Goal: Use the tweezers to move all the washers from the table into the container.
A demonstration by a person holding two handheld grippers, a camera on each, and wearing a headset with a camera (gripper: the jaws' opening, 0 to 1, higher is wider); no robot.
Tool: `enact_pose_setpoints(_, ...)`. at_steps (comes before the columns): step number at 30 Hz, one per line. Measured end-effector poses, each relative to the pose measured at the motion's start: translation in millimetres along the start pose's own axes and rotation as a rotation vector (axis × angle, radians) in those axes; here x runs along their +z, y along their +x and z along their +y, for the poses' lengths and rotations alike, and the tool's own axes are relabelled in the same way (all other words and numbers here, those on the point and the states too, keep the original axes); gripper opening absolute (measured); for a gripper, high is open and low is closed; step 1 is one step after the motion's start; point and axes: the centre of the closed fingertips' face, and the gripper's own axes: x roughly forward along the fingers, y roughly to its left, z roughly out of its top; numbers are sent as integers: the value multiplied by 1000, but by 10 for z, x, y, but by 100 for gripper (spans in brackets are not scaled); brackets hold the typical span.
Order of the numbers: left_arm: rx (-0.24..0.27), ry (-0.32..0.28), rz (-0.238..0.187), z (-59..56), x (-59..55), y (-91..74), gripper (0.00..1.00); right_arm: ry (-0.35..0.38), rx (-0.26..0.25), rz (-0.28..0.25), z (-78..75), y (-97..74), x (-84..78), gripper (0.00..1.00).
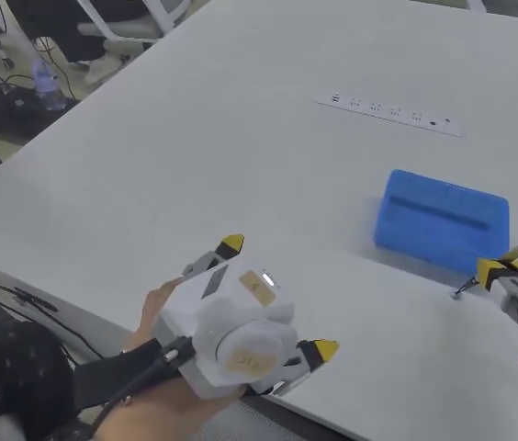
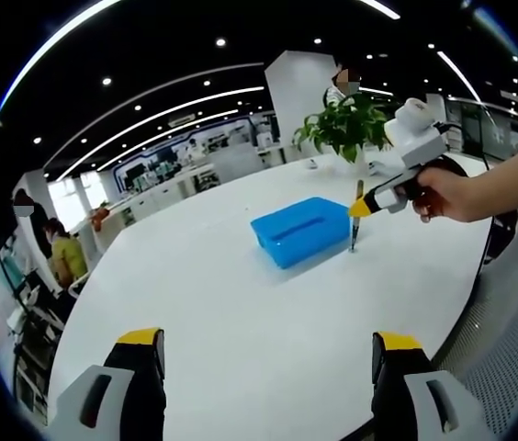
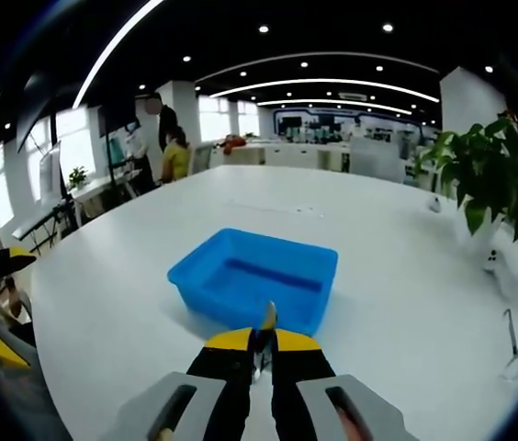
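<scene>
The blue container (image 1: 443,220) stands on the white table (image 1: 241,156), right of centre. My right gripper (image 1: 501,269) is just in front of its near right corner, shut on thin metal tweezers (image 1: 462,290) that point down at the tabletop. In the right gripper view the tweezers (image 3: 267,321) stick out of the closed gripper (image 3: 259,344) toward the container (image 3: 254,276). Whether the tweezers hold anything is too small to tell. My left gripper (image 1: 277,296) hovers open over the near table edge, nothing between its jaws (image 2: 268,344). From there the container (image 2: 300,230) and right gripper (image 2: 369,207) lie ahead.
A white power strip (image 1: 392,112) lies at the far side of the table. A potted plant (image 3: 489,175) and a pair of glasses (image 3: 516,354) sit toward the right. Office chairs (image 1: 121,23) stand beyond the far left edge. People sit at desks in the background.
</scene>
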Motion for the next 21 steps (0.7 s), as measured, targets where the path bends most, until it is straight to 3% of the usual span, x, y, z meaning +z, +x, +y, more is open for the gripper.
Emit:
enact_pose_setpoints(13,11,1,3,21,-4,-6,95,4,-14,-4,10,-51,-55,3)
enact_pose_setpoints(21,4,7,11,6,-16,3,95,12,2,4,29,-3,-5,3)
